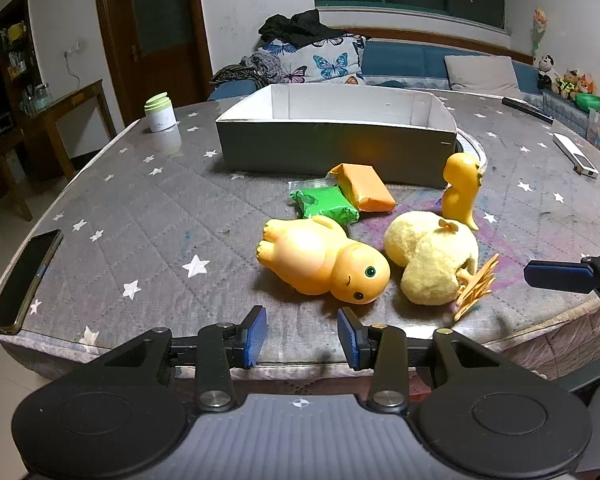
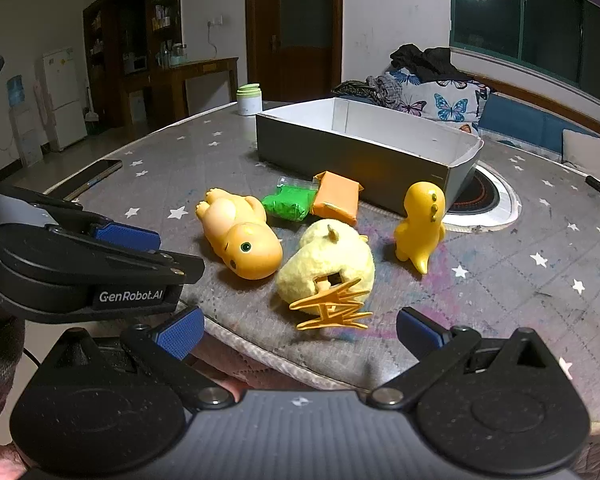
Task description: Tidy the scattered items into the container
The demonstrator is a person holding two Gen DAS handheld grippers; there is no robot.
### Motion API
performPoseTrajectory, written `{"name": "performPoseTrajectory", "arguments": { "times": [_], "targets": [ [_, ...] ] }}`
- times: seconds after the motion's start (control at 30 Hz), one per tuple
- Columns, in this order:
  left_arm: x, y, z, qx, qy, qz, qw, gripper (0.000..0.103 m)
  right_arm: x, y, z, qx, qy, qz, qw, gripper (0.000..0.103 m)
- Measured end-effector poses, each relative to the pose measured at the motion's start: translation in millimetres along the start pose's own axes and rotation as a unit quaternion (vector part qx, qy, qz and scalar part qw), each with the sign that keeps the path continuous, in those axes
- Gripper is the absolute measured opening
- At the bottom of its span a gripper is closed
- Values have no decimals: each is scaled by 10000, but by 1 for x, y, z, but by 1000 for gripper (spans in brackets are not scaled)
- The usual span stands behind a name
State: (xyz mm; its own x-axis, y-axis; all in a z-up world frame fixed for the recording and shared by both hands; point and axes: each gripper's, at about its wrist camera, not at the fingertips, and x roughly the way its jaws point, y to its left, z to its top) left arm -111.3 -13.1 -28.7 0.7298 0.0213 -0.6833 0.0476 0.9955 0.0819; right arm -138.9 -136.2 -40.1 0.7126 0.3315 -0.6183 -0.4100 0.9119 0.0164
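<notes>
The box (image 1: 336,152) sits mid-counter, toward the far edge, with the toys scattered just in front. Bring your left tongs (image 1: 302,338), open and empty, squarely over the lying doll (image 1: 324,258); right tongs (image 2: 300,336) gape empty too. Count: two dolls, one plush chick (image 1: 432,260), two packets, one box.

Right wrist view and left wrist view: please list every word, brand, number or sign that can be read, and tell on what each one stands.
"GenRobot.AI": white letters on the black body of the left hand-held gripper, read in the right wrist view.
The white jar with green lid carries a small mark, too small to read.
The green packet and the orange packet show no readable print.
No other text can be read in either view.
</notes>
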Motion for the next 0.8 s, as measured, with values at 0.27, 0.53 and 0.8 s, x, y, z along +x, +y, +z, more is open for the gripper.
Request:
{"name": "performPoseTrajectory", "arguments": {
  "times": [0.27,0.53,0.8],
  "targets": [
    [4,-1,1,24,66,-28,10000,43,3,-1,1,23,70,-19,10000,103],
    [9,-2,3,42,127,-47,9999,42,6,-3,1,52,118,-27,9999,103],
    [12,-5,5,82,166,-69,9998,42,7,-7,0,114,134,-58,9998,103]
  ]
}}
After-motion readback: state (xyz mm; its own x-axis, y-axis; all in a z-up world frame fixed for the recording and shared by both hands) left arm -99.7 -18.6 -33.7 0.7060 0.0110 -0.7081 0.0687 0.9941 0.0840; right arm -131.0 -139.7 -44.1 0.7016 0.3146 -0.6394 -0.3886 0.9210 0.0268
